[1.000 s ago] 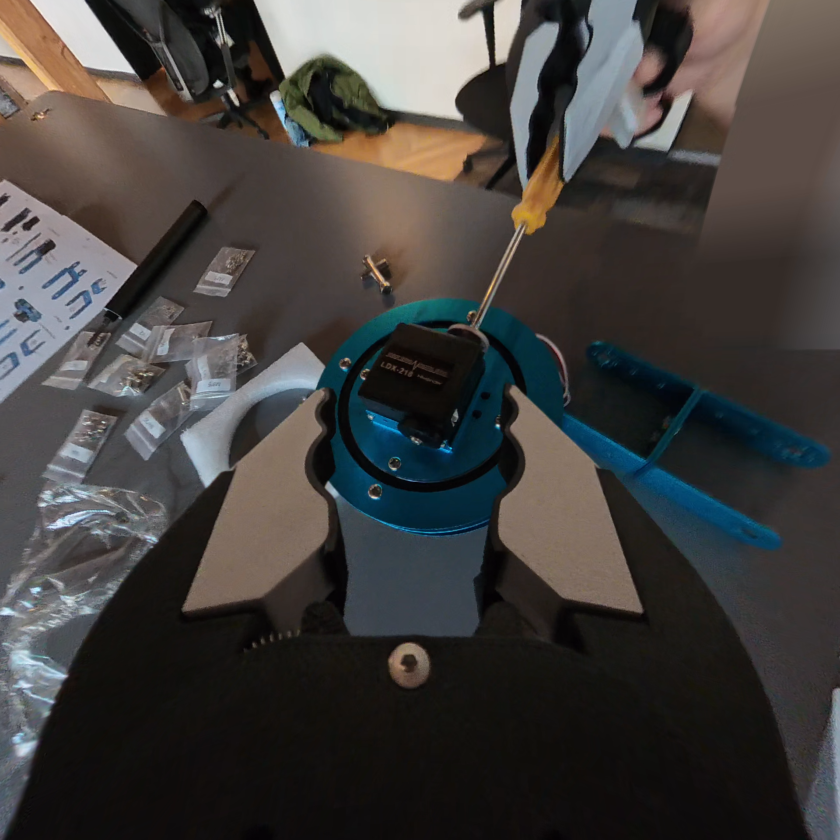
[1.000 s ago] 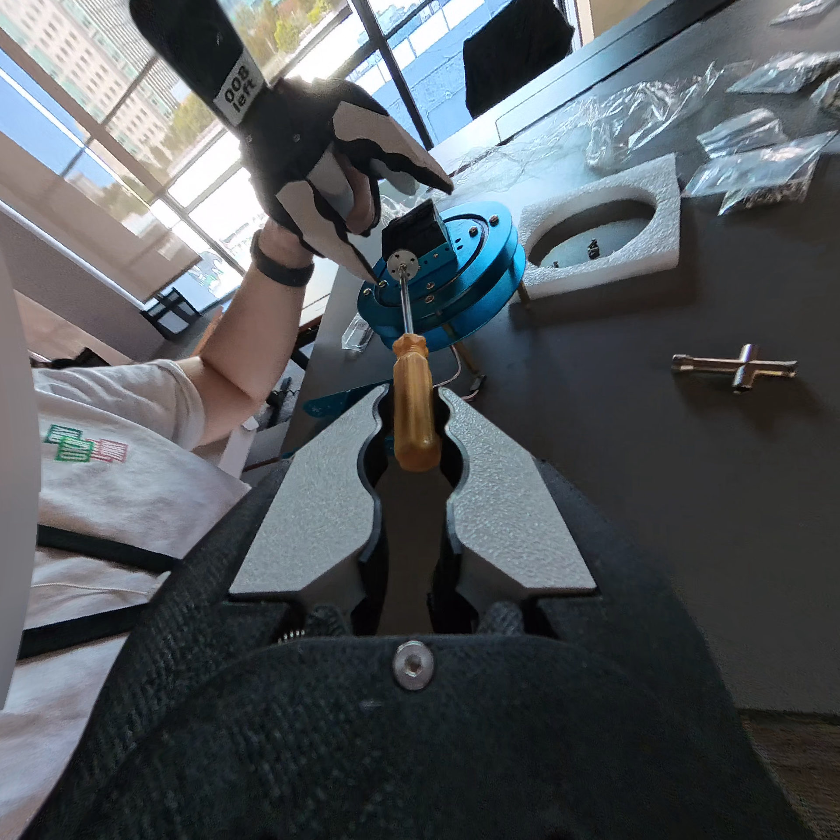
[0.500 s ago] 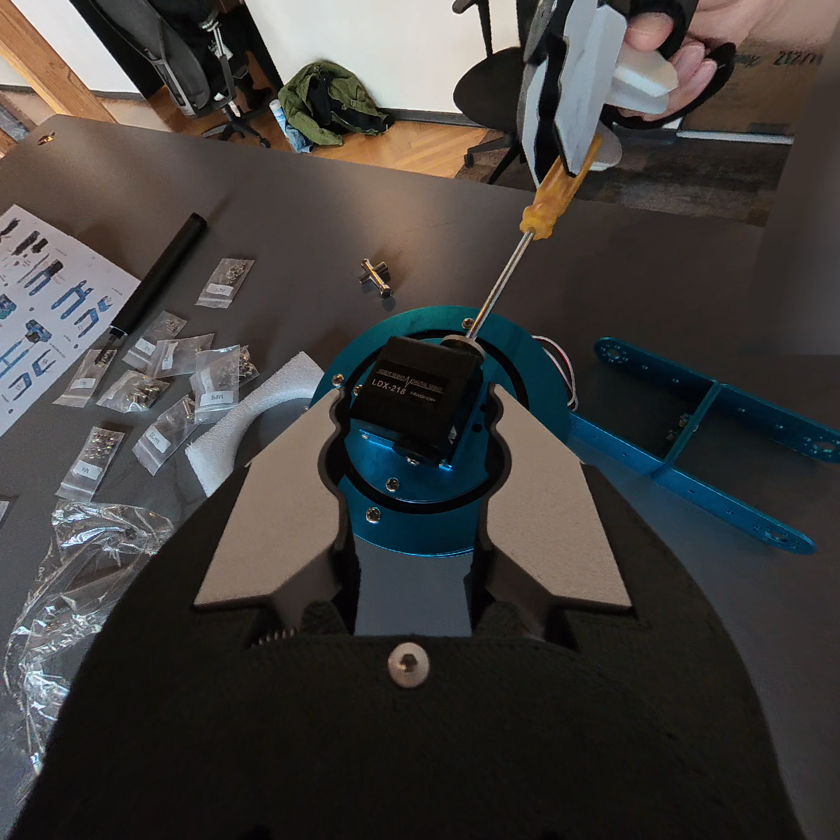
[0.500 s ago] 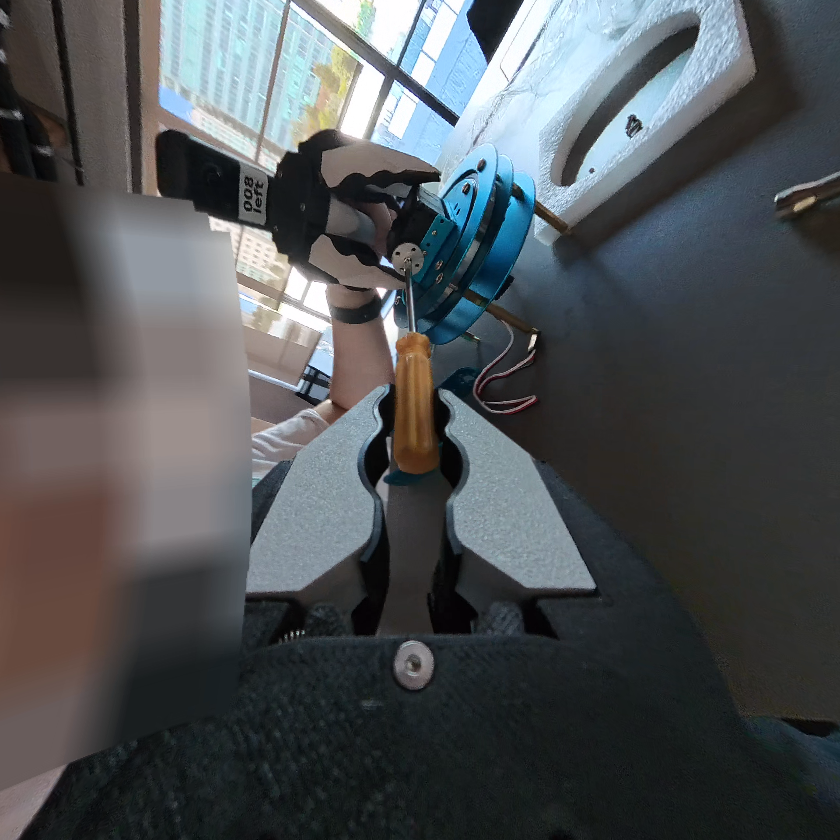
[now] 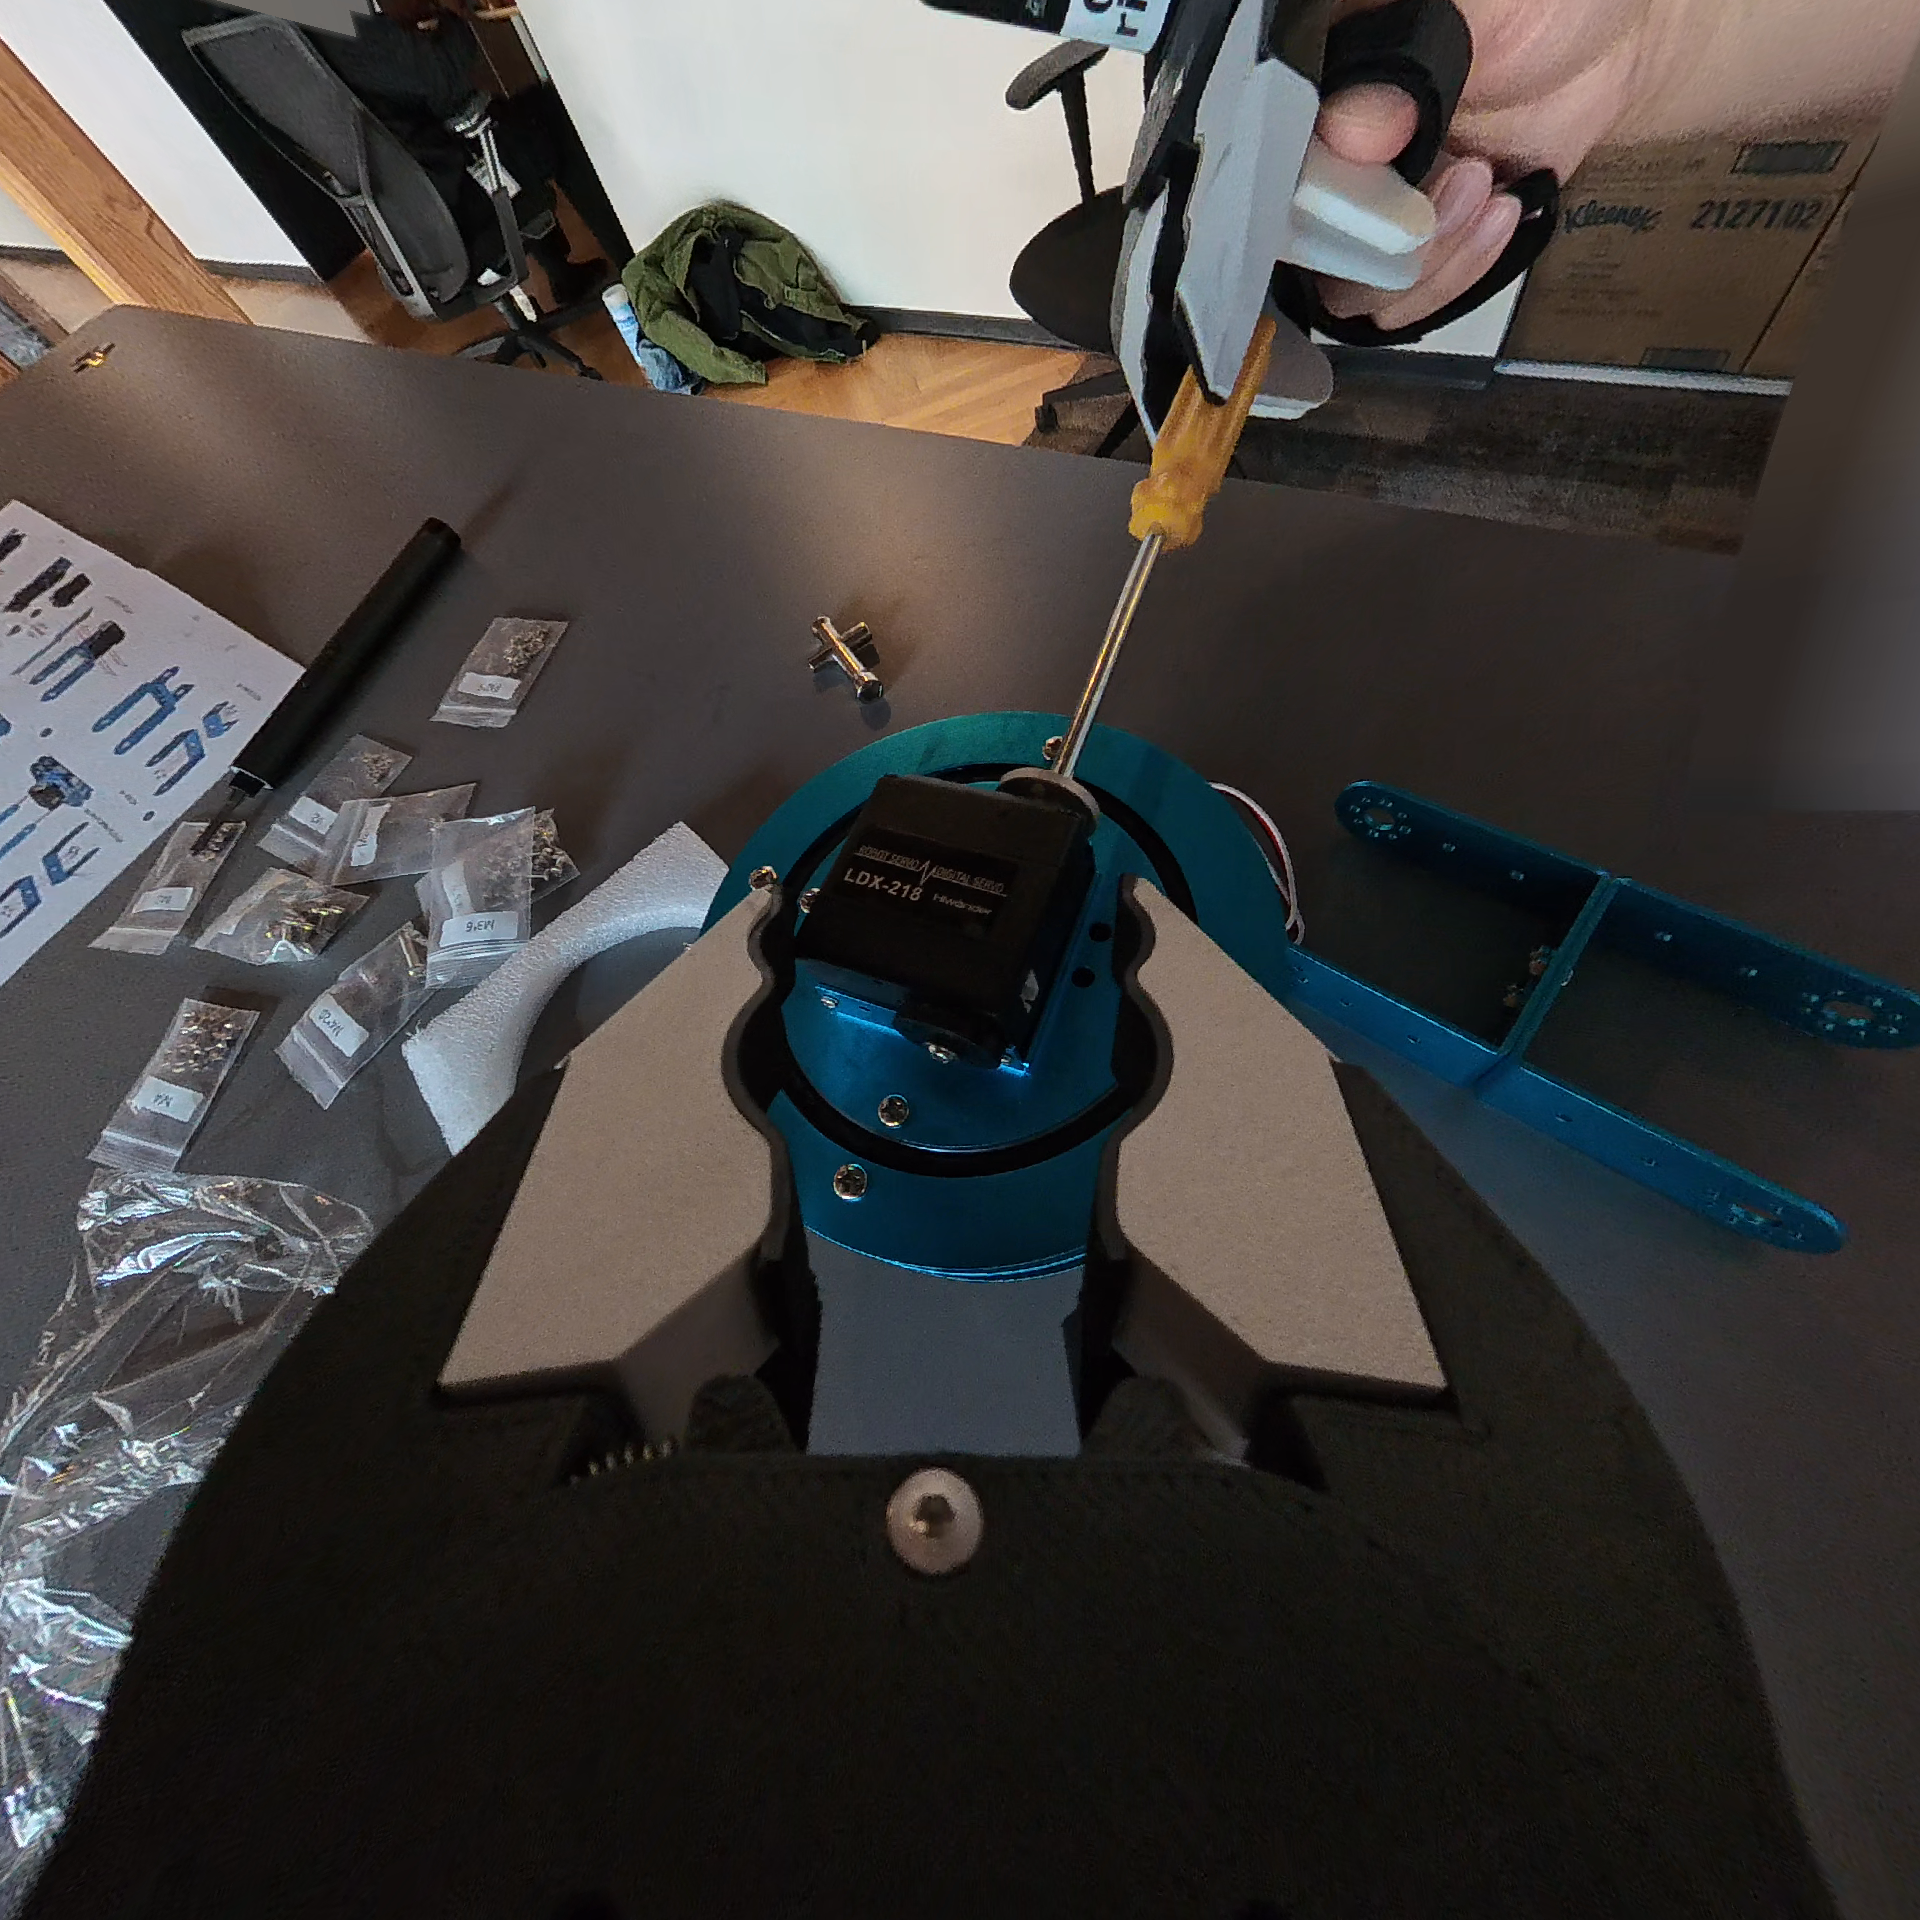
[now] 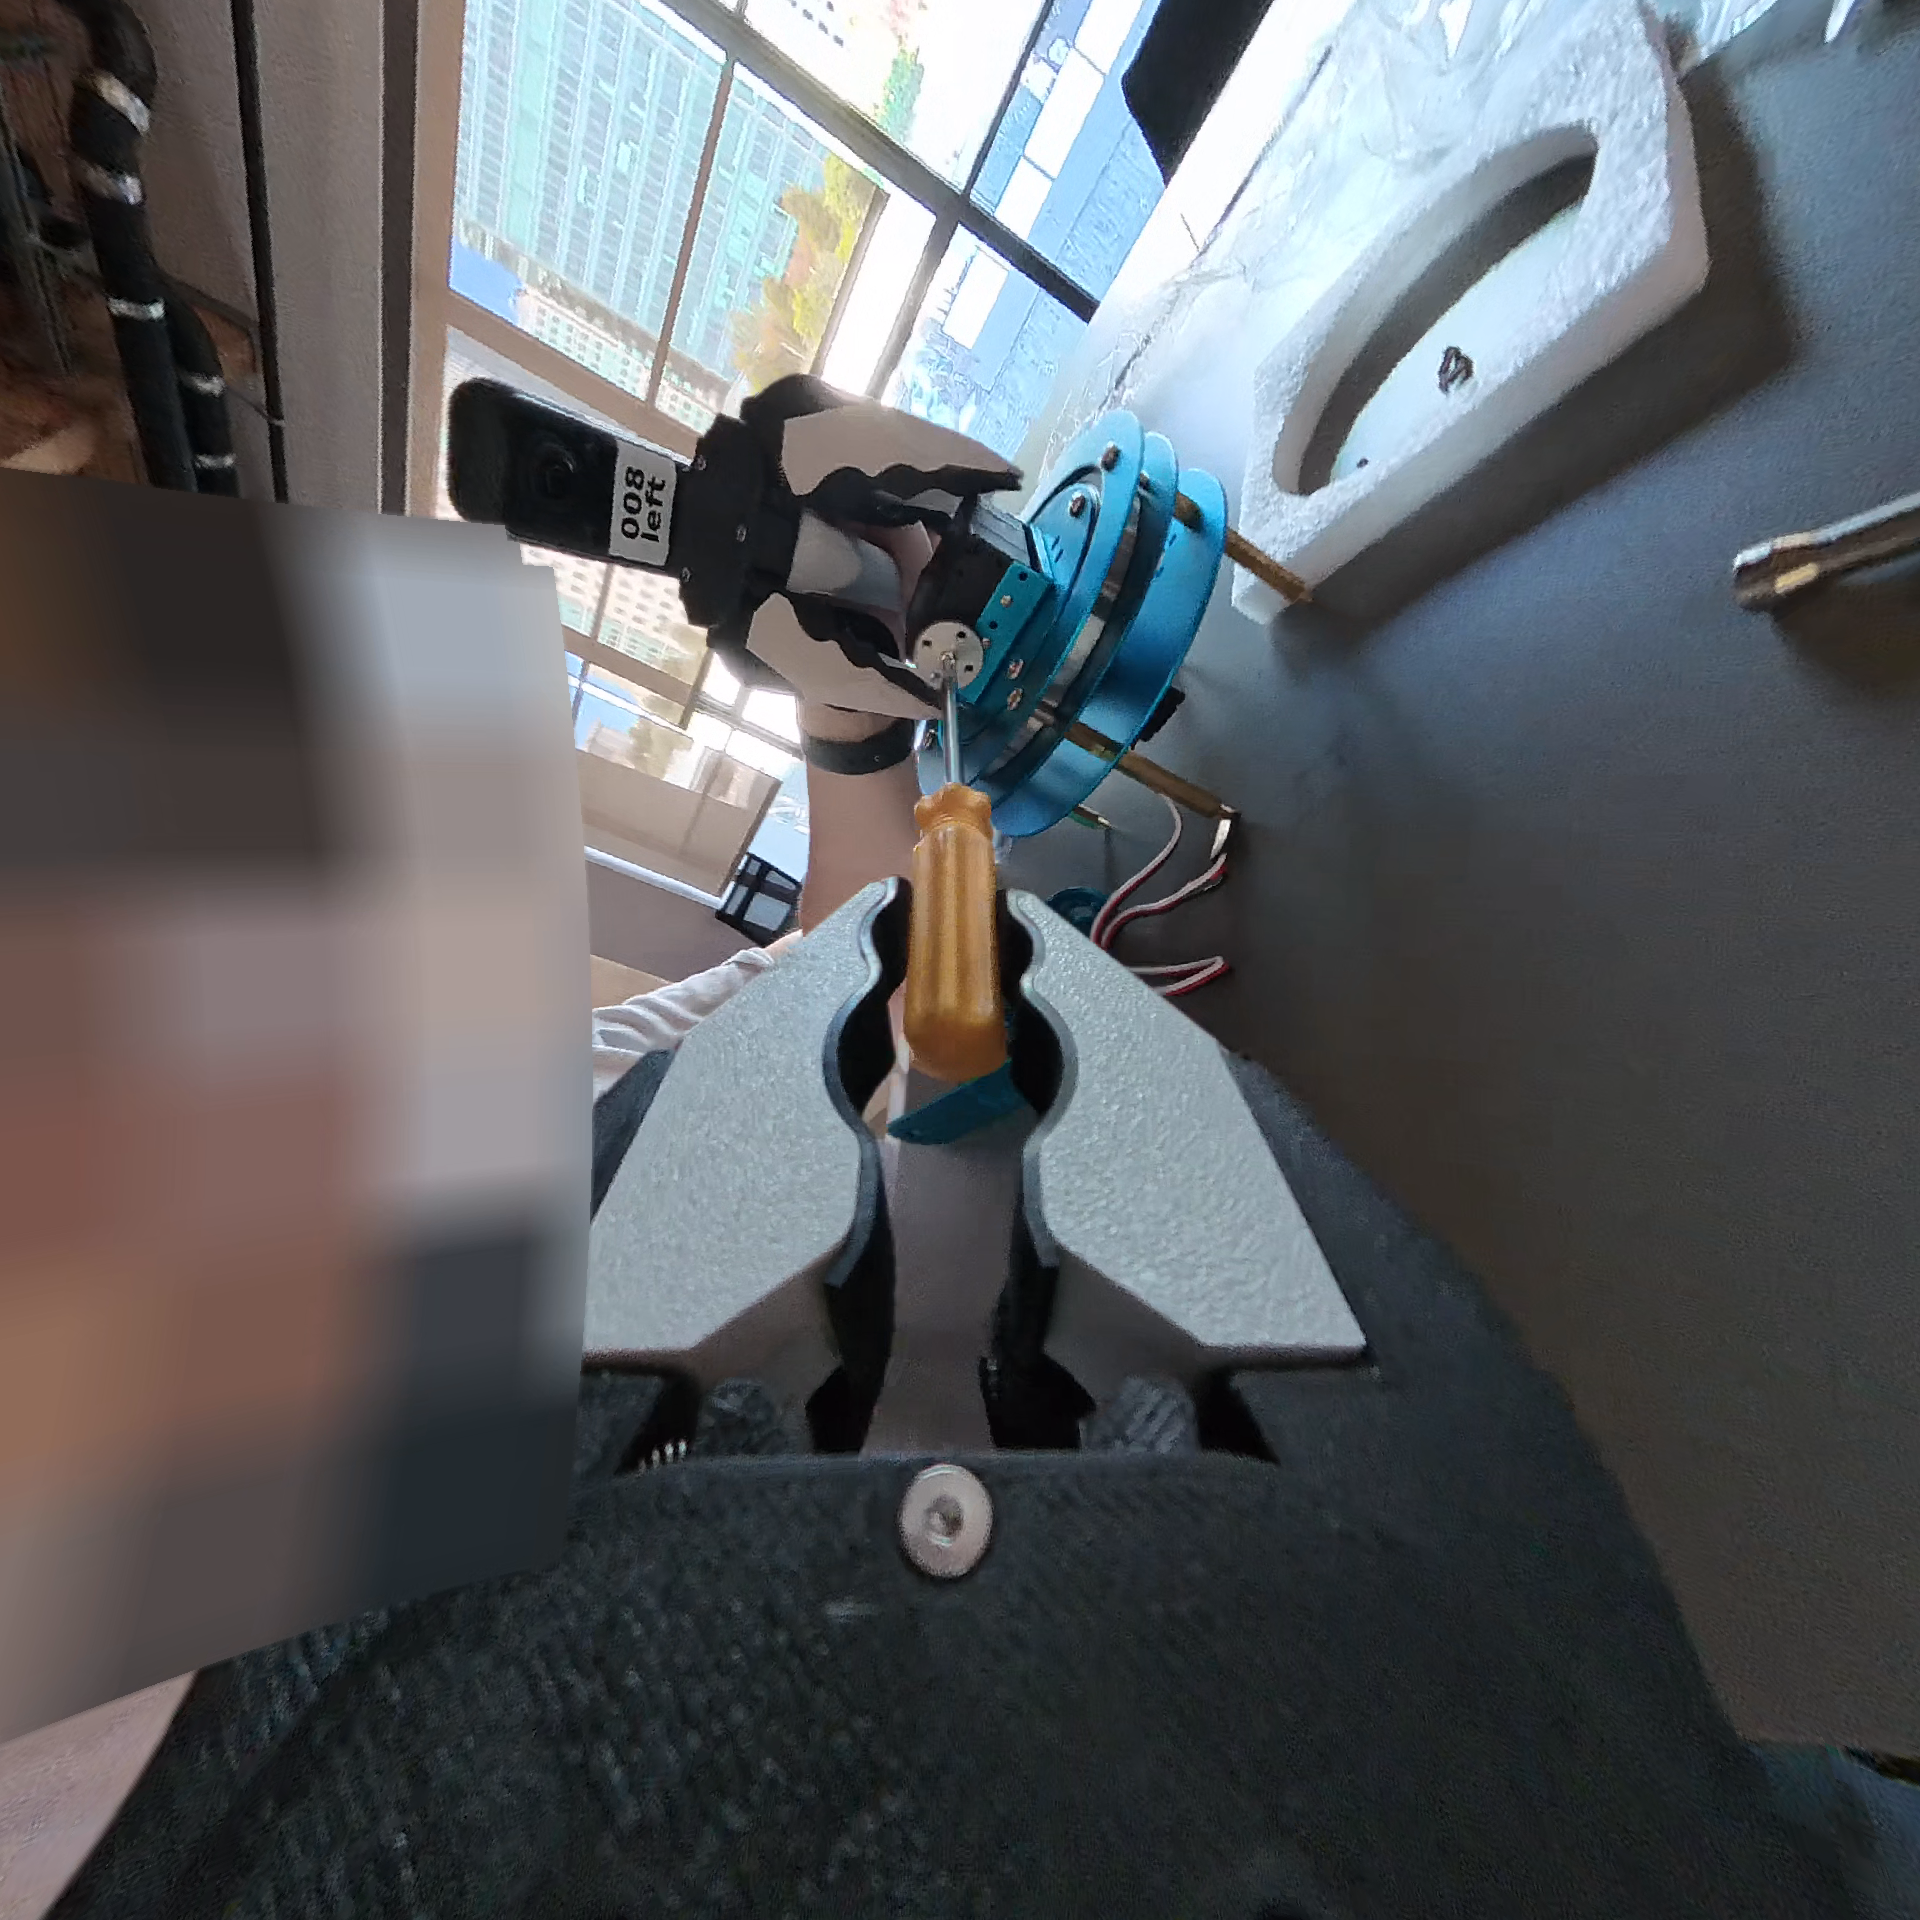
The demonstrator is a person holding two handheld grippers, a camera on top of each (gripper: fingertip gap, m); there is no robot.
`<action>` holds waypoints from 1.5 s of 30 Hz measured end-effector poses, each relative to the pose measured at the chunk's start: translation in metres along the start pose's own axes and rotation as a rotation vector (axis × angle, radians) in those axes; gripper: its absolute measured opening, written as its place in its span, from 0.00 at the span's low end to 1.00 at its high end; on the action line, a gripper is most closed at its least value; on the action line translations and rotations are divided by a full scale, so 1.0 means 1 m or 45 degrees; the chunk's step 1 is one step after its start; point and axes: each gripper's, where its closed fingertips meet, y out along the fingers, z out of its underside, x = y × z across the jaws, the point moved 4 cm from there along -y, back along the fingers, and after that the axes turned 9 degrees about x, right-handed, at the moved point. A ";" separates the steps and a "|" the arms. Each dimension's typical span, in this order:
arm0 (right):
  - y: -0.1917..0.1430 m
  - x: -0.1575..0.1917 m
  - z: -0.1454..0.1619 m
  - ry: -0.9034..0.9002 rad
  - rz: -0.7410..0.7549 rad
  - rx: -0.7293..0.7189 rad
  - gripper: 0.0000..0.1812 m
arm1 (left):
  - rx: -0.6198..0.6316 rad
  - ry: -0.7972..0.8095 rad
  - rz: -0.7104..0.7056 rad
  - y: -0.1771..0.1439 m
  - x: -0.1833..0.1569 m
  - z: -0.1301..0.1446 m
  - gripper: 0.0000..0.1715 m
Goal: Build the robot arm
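Note:
A black servo [image 5: 935,914] sits in a blue bracket on a round blue base [image 5: 935,1205] on the dark grey table. My left gripper [image 5: 951,904] is shut on the servo, one finger on each side; it also shows in the right wrist view [image 6: 935,582]. My right gripper [image 6: 951,904] is shut on the yellow handle of a screwdriver [image 6: 951,935]. The screwdriver's tip rests on the silver disc [image 6: 948,649] on the servo's side. In the left wrist view the right gripper [image 5: 1205,353] comes down from the upper right with the screwdriver [image 5: 1195,457].
A long blue metal bracket [image 5: 1558,997] lies right of the base. A white foam block [image 5: 551,997] with a round hole, several small bags of screws [image 5: 447,862], a black tube [image 5: 353,655], a printed sheet [image 5: 94,707] and crumpled plastic wrap [image 5: 125,1351] lie left. A small cross wrench [image 5: 847,657] lies behind. The gap from one gripper's tips to the other's is roughly 12 centimeters.
My right gripper has rolled around the screwdriver's axis with the tip kept on the silver disc. My left gripper has closed in around the servo.

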 end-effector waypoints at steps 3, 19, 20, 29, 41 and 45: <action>0.000 0.001 -0.002 -0.007 0.001 -0.004 0.08 | -0.014 0.027 -0.012 -0.001 -0.001 -0.001 0.37; 0.003 -0.001 -0.009 0.029 -0.019 -0.015 0.08 | 0.084 0.432 0.001 0.030 -0.029 -0.046 0.09; 0.003 -0.001 -0.009 0.025 -0.015 -0.015 0.08 | 0.088 0.435 0.001 0.031 -0.029 -0.046 0.09; 0.005 0.000 -0.010 -0.026 0.000 -0.018 0.08 | 0.161 0.550 -0.049 0.031 -0.031 -0.042 0.01; 0.010 0.000 -0.007 -0.914 0.285 -0.136 0.29 | 0.133 0.529 -0.024 0.030 -0.028 -0.042 0.01; 0.014 0.008 -0.011 -0.914 0.214 -0.199 0.10 | 0.146 0.529 -0.021 0.030 -0.028 -0.042 0.01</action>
